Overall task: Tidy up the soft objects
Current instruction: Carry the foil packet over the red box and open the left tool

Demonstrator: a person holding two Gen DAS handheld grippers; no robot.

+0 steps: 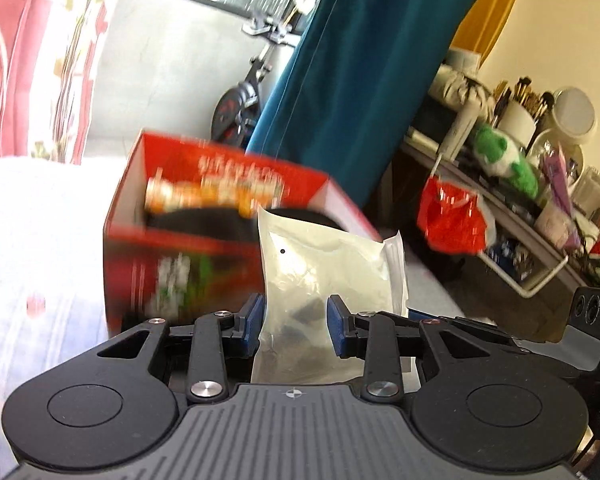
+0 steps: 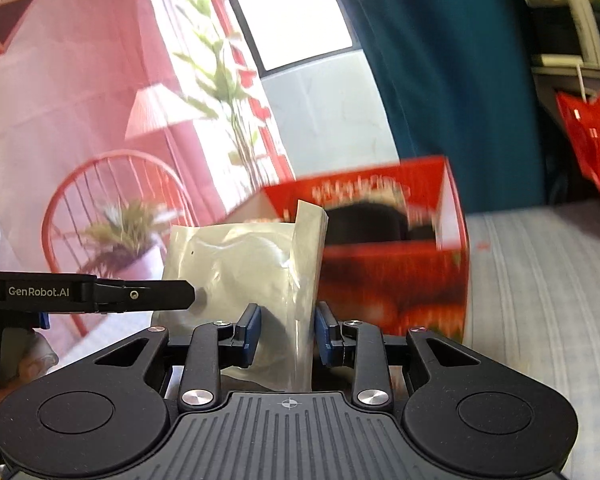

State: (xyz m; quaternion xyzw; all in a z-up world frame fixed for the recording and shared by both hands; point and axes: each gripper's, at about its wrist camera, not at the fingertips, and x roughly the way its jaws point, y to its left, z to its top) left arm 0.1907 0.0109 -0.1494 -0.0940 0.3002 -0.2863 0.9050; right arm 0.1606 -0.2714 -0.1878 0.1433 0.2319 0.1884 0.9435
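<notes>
A translucent plastic pouch (image 1: 320,280) with something dark inside is held between both grippers above the bed. My left gripper (image 1: 296,322) is shut on the pouch, its blue pads pressing both sides. My right gripper (image 2: 287,334) is shut on the same pouch (image 2: 244,264) at its folded edge. The left gripper's body (image 2: 100,292) shows at the left of the right wrist view. An open red cardboard box (image 1: 188,232) stands just behind the pouch, with dark items and an orange object inside; it also shows in the right wrist view (image 2: 396,272).
The box stands on a pale striped bed cover (image 2: 540,300). A teal curtain (image 1: 360,80) hangs behind. A cluttered shelf (image 1: 520,184) with a green plush and a red bag (image 1: 452,216) is at the right. A scooter (image 1: 244,96) leans by the wall.
</notes>
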